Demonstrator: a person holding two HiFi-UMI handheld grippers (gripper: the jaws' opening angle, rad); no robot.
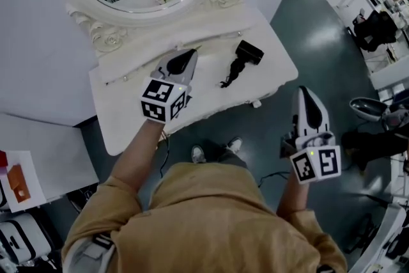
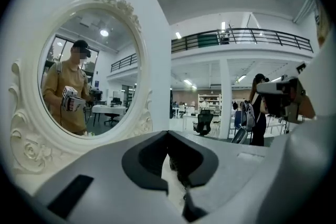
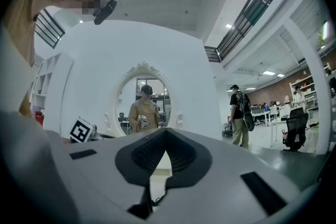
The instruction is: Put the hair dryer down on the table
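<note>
The black hair dryer (image 1: 243, 58) lies on the white vanity table (image 1: 128, 113), right of centre, with its cord bunched beside it. My left gripper (image 1: 190, 54) hovers over the table's middle, left of the dryer and apart from it; its jaws meet at the tip with nothing between them (image 2: 168, 135). My right gripper (image 1: 304, 91) hangs off the table's right side, over the floor. Its jaws also stand closed and empty (image 3: 166, 131). The hair dryer does not show in either gripper view.
An oval mirror in an ornate white frame (image 1: 115, 32) stands at the table's back and reflects me (image 2: 68, 94). A person with a backpack (image 3: 239, 113) stands on the grey floor to the right. Desks and dark gear (image 1: 377, 29) crowd the right edge.
</note>
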